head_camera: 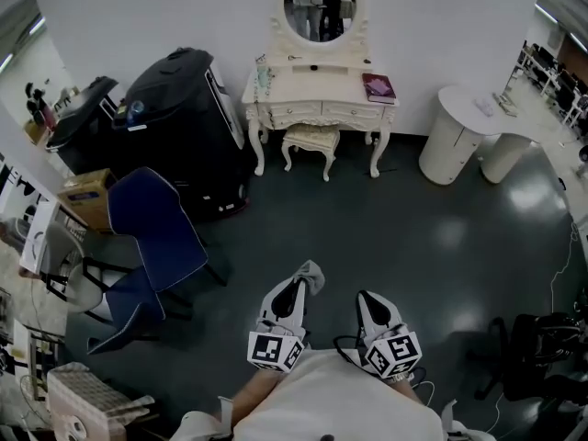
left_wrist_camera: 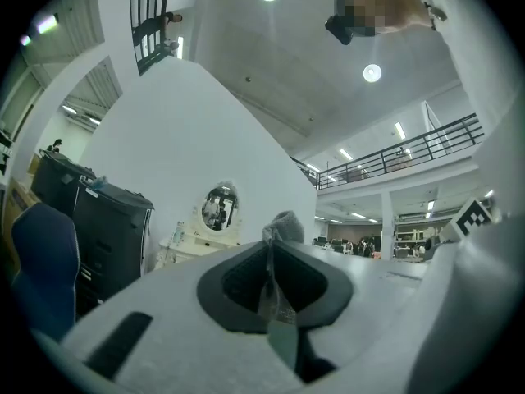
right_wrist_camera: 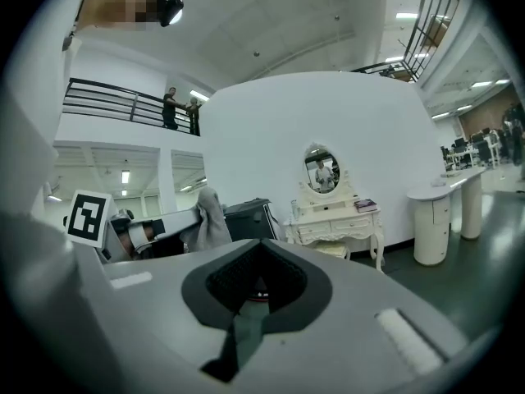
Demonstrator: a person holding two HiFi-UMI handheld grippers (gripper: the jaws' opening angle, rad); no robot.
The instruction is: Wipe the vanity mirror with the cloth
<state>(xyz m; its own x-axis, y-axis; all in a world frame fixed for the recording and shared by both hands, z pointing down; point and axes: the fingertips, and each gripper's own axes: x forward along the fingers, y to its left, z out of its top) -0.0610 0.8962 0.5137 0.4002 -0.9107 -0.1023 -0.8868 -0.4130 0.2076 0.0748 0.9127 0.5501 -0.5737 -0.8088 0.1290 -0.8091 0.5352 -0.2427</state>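
A person stands on a dark floor (head_camera: pixel 395 237) well back from the vanity mirror (head_camera: pixel 320 5), an oval glass in a cream frame that rises above a cream dressing table (head_camera: pixel 317 99) set against the white wall. The left gripper (head_camera: pixel 299 285) is clenched on a grey cloth (head_camera: pixel 312 272); in the left gripper view the fabric is pinched in the seam between the closed jaws and bunches up just past their tips. The right gripper (head_camera: pixel 365 298) is held just beside it, jaws pressed together with nothing between them, as the right gripper view shows. Both grippers point towards the dressing table, far short of the mirror. A small upholstered stool (head_camera: pixel 310 141) is tucked under the table, and a dark red item, seemingly a book (head_camera: pixel 378 87), lies on its right end. A large black cabinet (head_camera: pixel 184 127) stands to the table's left with a blue chair (head_camera: pixel 152 237) in front of it, and two white round pedestals (head_camera: pixel 455 145) stand to the table's right.
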